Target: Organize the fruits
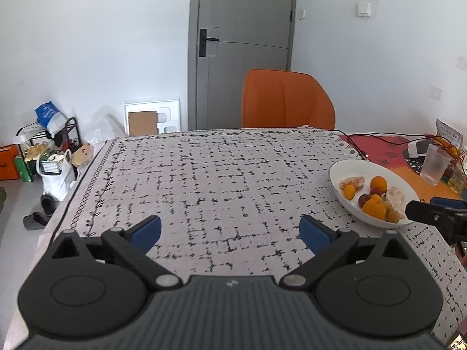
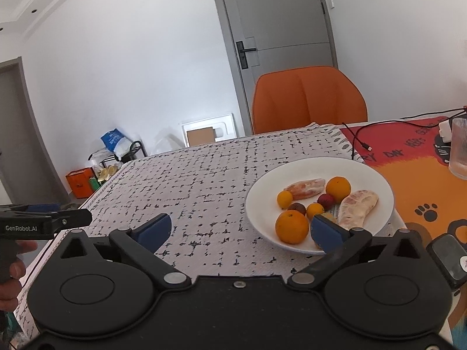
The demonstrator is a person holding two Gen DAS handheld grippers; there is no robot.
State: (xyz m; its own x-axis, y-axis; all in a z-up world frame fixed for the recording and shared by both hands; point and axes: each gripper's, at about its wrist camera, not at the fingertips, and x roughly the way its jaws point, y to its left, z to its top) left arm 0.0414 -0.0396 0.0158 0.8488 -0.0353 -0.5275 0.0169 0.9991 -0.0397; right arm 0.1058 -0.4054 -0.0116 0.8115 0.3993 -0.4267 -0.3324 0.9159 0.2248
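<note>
While both grippers hover above the counter (image 1: 221, 175), contents stand as follows. Left gripper (image 1: 230, 232): fingers (image 1: 147, 232) spread wide, nothing between them, only patterned cloth below. Right gripper (image 2: 240, 232): fingers (image 2: 154, 230) likewise spread wide and empty; its right finger overlaps the near rim of the plate in view, contact not discernible. White plate (image 2: 292, 175), on the cloth's right part: two larger oranges (image 2: 292, 227), three small orange fruits (image 2: 284, 199), two dark red fruits (image 2: 326, 200), two pale peeled segments (image 2: 356, 208). Glass (image 2: 459, 151) on the orange mat, right of the plate. Orange chair (image 1: 287, 103) behind the counter.
</note>
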